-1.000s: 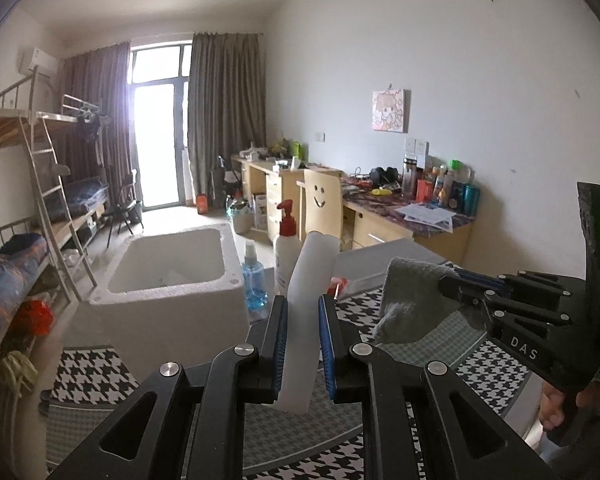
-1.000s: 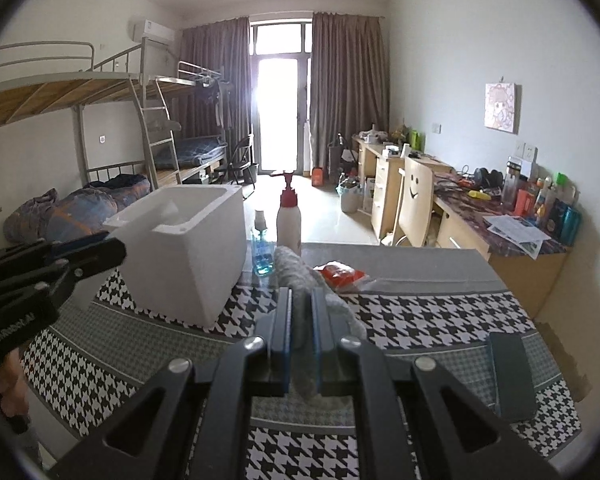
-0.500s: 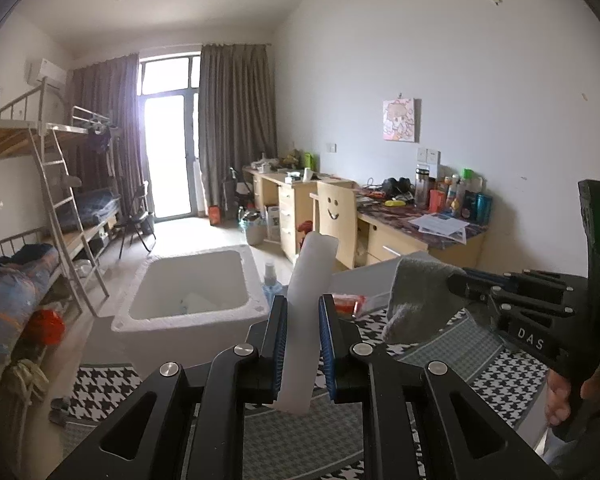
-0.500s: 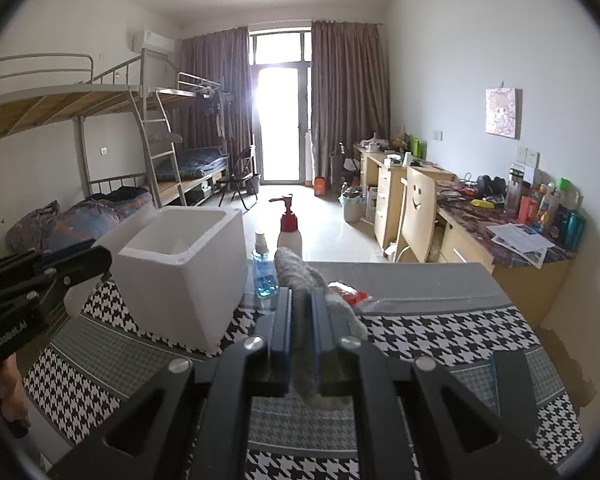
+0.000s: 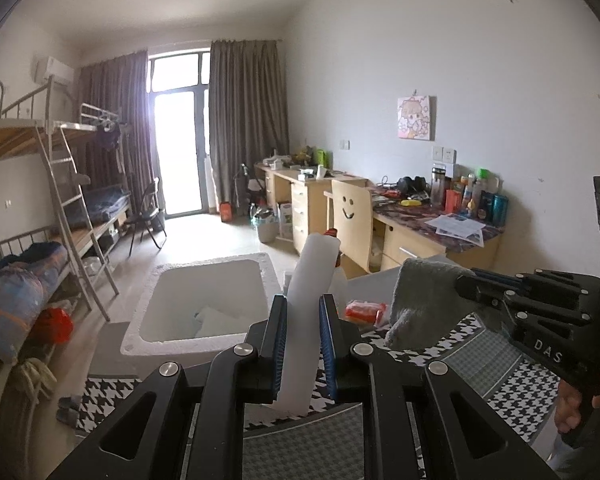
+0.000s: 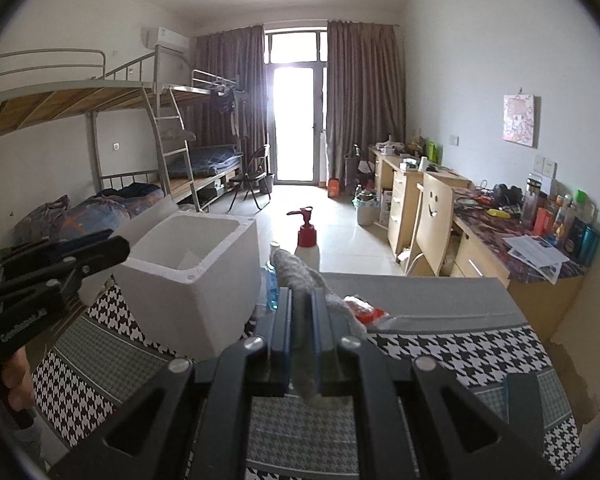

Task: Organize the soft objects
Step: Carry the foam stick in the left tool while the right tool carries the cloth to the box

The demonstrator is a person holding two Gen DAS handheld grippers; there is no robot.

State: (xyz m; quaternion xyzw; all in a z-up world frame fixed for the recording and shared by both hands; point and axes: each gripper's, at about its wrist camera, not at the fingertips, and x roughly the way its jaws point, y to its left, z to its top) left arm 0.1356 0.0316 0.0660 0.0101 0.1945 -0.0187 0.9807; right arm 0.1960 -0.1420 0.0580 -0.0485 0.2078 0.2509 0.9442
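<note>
The left tongs (image 5: 303,344) are clamped on a white foam strip (image 5: 309,300), which stands up between the blue pads and leans slightly right, its lower end hanging below them. Gripped near its middle like this, the soft strip is likely kept from drooping and can be lowered end-first. The right tongs (image 6: 302,330) are clamped on a grey cloth (image 6: 296,276); its bunched top pokes up ahead of the pads and the rest sags beneath, so the pinch probably sits near a fold to gather the fabric into one bundle.

The white foam box (image 5: 204,308) sits open-topped just ahead and left of the left tongs, and left of the right tongs in the right wrist view. Something pale already lies at its bottom. Both soft things are held up off the bench (image 6: 440,344), above the level of the box rim, which reads as a carry toward the box rather than a pick-up.

Ahead of the right tongs, beyond the cloth, stand a red-pump bottle (image 6: 308,240) and a small blue bottle (image 6: 271,288), with an orange packet (image 6: 364,310) just to the right; these are well placed to be clipped if the cloth swings wide.
</note>
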